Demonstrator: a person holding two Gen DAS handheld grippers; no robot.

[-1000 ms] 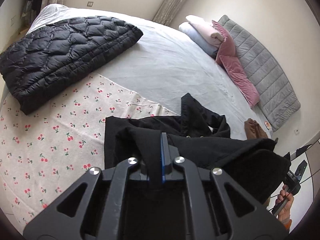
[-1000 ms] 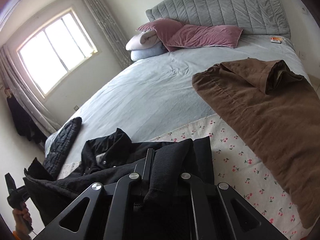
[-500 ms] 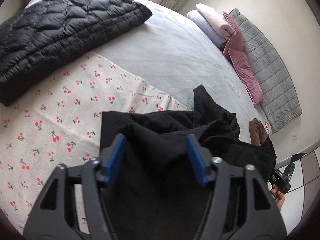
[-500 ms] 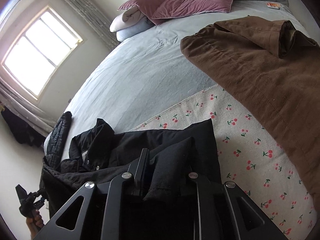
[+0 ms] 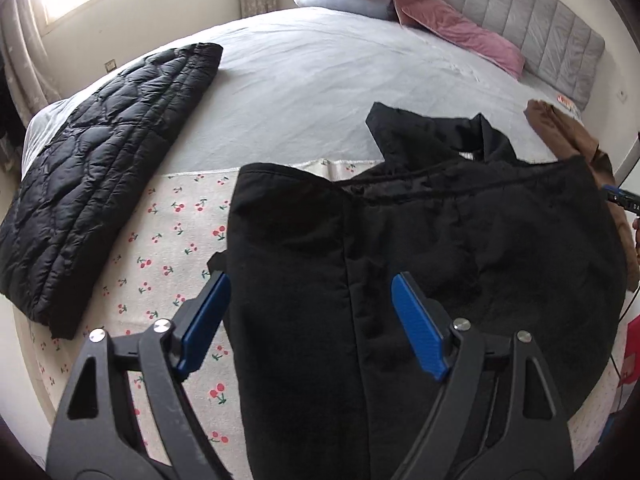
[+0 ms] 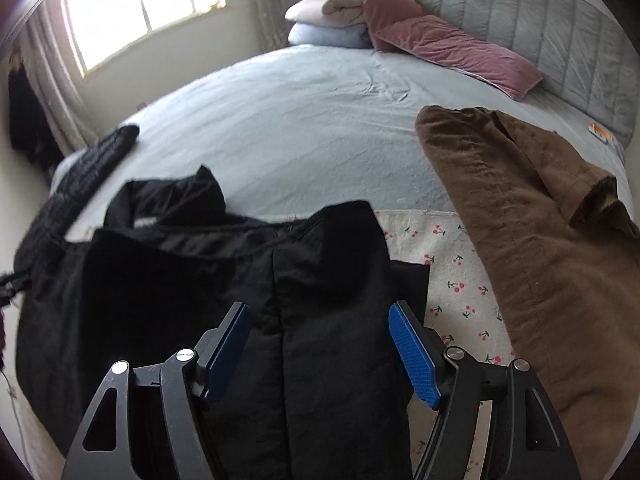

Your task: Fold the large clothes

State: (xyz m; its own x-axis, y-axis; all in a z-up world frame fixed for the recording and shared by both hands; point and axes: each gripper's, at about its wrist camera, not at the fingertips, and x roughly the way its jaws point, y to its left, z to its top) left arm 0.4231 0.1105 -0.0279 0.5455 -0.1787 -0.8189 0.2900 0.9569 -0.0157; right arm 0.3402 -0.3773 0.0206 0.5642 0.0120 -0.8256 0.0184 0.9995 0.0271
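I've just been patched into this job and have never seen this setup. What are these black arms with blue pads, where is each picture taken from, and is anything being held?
No robot here: a person carries a hand-held claw in each hand, each with a camera looking along its two fingers. One picture is from the left claw, the other from the right claw. The blue strips are the gripping pads.

Both look down at a bed. A black coat, partly folded, lies on a cherry-print cloth. A black quilted jacket lies to its left, a brown garment to its right, with pillows by the grey headboard.

Nothing is held. The coat lies between each claw's pads, but they stand clear of it; the left jaws are closing slightly, the right jaws opening.
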